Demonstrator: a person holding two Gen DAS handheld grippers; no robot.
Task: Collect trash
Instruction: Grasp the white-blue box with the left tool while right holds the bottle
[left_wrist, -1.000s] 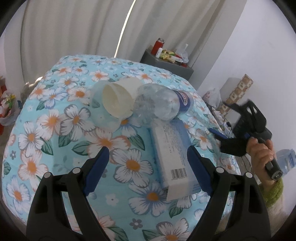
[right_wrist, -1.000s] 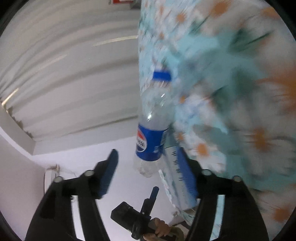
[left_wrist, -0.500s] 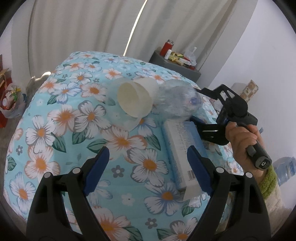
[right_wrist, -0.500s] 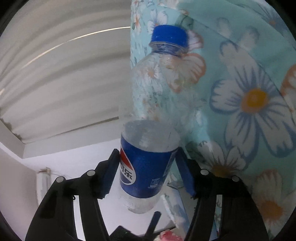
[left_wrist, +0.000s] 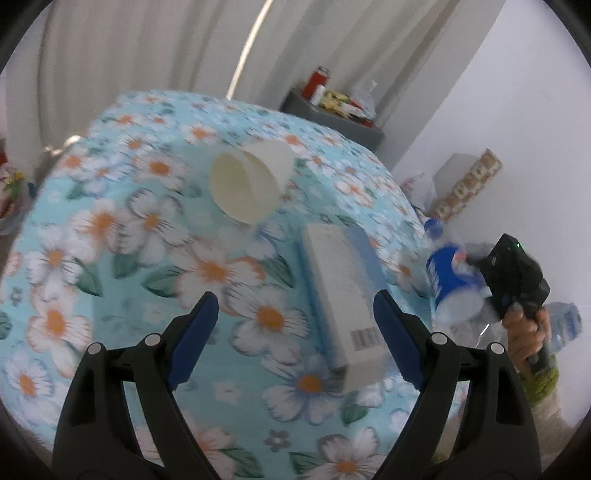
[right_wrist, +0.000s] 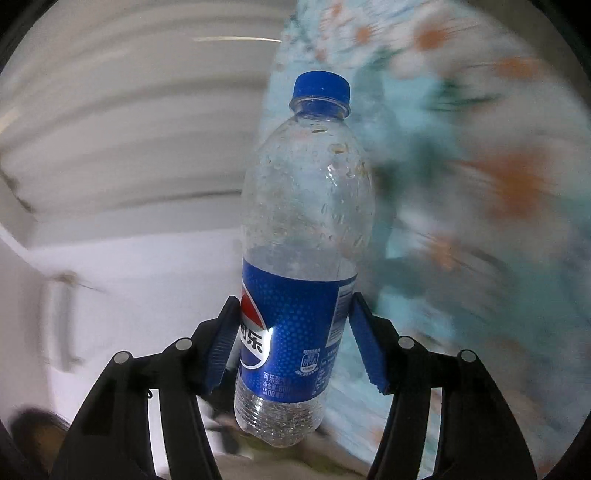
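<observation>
Right gripper (right_wrist: 293, 341): fingers clamped on the blue label of the plastic bottle (right_wrist: 303, 236), centre frame, cap up.
Left gripper (left_wrist: 295, 332): fingers spread wide, gripping nothing, low in the frame over the floral table (left_wrist: 110, 258).
Carton (left_wrist: 341, 295): lies flat on the table, between the finger tips.
Paper cup (left_wrist: 247, 184): on its side, above centre.
Hand (left_wrist: 526, 328): right edge, gripping the handle.

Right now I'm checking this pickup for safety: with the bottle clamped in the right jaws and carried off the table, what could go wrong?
1. The plastic bottle is gripped only low on its label by the right gripper, so it could pivot or slip.
2. The paper cup lies on its side and might roll.
3. The carton overhangs the table edge near the open left gripper; a nudge could drop it.
</observation>
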